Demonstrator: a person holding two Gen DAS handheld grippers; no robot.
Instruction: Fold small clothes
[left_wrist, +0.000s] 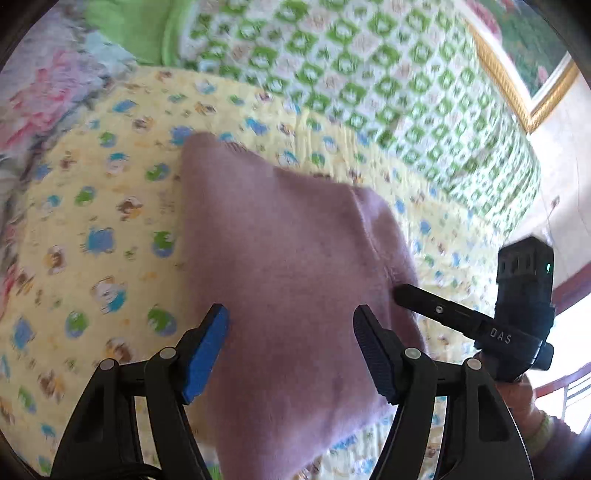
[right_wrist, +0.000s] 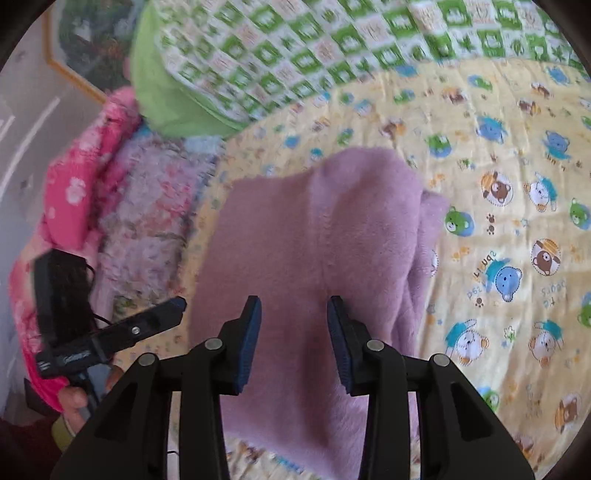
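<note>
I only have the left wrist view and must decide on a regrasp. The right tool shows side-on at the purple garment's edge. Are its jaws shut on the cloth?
Observer: No. In the right wrist view the right tool has its jaws apart. The purple garment lies beyond them, not pinched.
Operator: Does the garment lie as one flat layer on that side?
Observer: Not quite. Along its right edge in that view, a lower layer pokes out from under the top one.
</note>
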